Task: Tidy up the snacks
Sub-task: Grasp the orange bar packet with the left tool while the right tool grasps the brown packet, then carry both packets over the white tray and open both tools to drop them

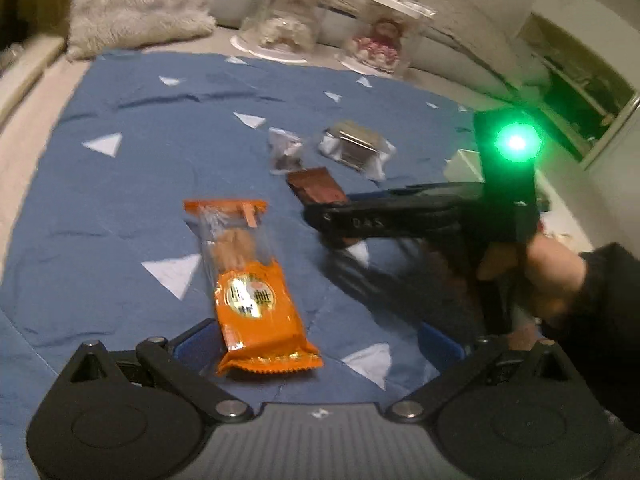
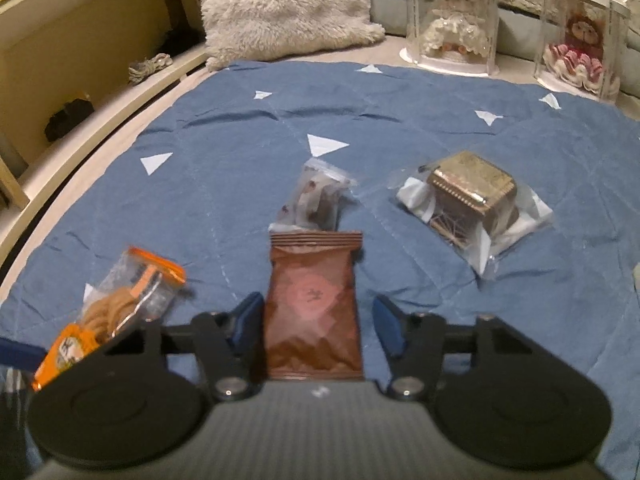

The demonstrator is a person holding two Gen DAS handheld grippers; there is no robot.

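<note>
Snacks lie scattered on a blue quilted bedspread with white triangles (image 2: 224, 184), apparently laid flat for sorting. Leftmost, the orange foil-and-clear cracker packet (image 1: 250, 280) sits lengthwise between the spread fingers of the left gripper (image 1: 320, 344), released, apparently lined up for a pinch. Next, the brown foil sachet (image 2: 314, 320) lies between the fingers of the right gripper (image 2: 316, 324), jaws apart, nothing clamped. Just past its far end, seemingly touching, a small clear bag of dark sweets (image 2: 318, 200). Rightmost, a gold-topped cake in a clear wrapper (image 2: 472, 200), well apart. Open cloth runs beyond toward the shaggy cream pillow (image 2: 288, 8); wooden bed frame (image 2: 100, 128) bounds the left edge.
</note>
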